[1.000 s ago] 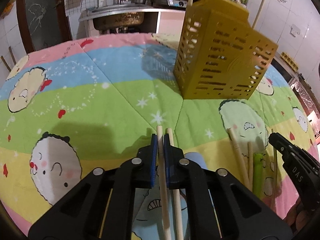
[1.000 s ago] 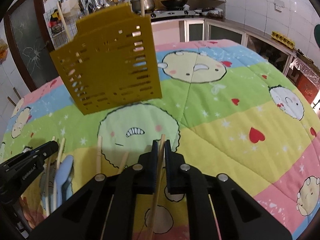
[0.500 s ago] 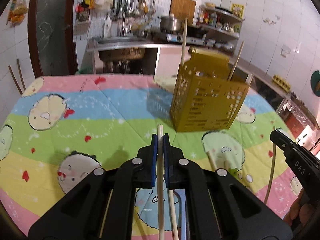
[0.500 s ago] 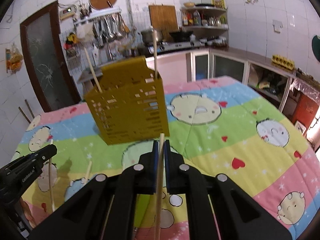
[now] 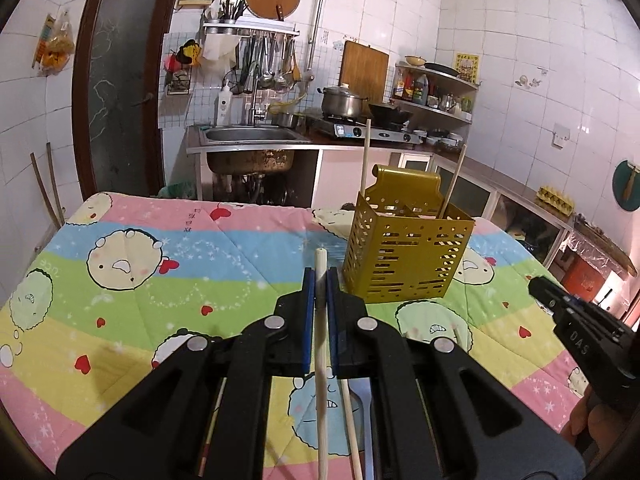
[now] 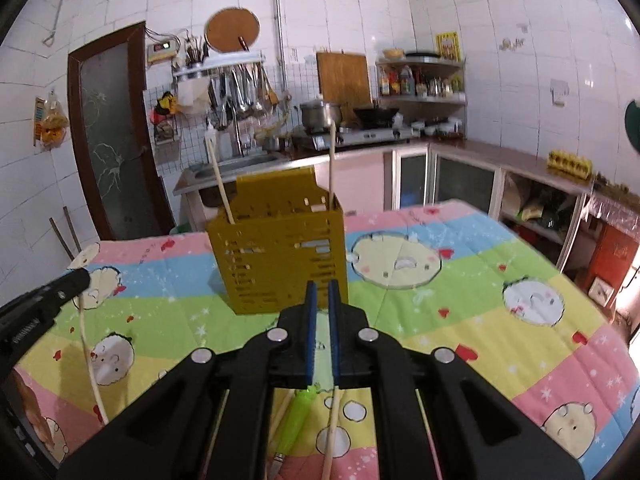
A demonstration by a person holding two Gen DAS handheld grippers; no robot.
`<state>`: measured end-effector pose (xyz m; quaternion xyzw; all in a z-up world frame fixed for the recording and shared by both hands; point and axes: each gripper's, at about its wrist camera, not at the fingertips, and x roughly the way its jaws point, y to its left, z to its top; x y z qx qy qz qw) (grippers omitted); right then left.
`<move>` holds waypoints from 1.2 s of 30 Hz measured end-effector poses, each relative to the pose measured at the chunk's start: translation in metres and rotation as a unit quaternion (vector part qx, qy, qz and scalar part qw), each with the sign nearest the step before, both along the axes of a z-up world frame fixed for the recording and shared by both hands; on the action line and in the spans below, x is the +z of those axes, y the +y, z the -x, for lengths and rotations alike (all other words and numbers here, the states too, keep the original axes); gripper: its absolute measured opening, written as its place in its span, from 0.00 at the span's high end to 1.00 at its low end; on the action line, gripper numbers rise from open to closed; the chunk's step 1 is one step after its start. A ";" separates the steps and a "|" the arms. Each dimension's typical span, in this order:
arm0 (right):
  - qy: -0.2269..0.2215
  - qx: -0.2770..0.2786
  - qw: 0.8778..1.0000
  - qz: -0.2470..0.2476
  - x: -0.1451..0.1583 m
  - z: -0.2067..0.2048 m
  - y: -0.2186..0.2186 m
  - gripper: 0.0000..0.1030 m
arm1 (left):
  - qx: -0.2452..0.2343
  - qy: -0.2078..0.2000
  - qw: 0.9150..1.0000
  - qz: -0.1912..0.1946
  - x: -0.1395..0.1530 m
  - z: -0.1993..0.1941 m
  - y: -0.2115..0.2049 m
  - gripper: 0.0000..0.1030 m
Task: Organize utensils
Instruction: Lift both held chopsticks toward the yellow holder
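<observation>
A chopstick (image 5: 321, 344) is pinched in the left gripper (image 5: 320, 292), another chopstick (image 6: 331, 420) in the right gripper (image 6: 322, 300), both raised above the table (image 5: 132, 280). Farther off, right of centre, the yellow holder (image 5: 404, 264) is seen upright; each stick is best tipped vertical and lowered through its open top.

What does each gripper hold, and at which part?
Left gripper clamps a chopstick just below its upper tip. Right gripper: cannot tell.

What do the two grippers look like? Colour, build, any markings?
Both alike: the left gripper and right gripper have matte black linkage bodies with silver round rivets and two narrow fingers faced in blue pads. White lettering runs along each side, blurry. No cables or sleeves visible.
</observation>
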<state>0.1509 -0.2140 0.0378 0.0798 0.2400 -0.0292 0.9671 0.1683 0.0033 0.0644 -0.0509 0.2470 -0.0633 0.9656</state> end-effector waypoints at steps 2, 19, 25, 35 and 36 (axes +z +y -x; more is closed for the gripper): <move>0.023 0.004 1.000 -0.008 -0.011 -0.010 -0.003 0.94 | -0.001 0.008 1.000 -0.003 -0.004 -0.006 0.000 0.96; 0.162 -0.006 0.987 0.024 -0.090 -0.075 0.001 0.69 | -0.002 0.067 0.998 -0.012 -0.041 -0.062 -0.004 0.96; 0.189 -0.002 0.982 0.025 -0.099 -0.087 0.004 0.88 | -0.001 0.073 0.997 -0.010 -0.044 -0.067 -0.003 0.96; 0.161 0.006 0.987 -0.001 -0.076 -0.080 0.002 0.95 | 0.001 0.060 0.998 -0.013 -0.038 -0.061 -0.004 0.96; 0.153 0.005 0.988 -0.003 -0.072 -0.077 0.001 0.95 | 0.001 0.058 0.998 -0.011 -0.036 -0.060 -0.004 0.96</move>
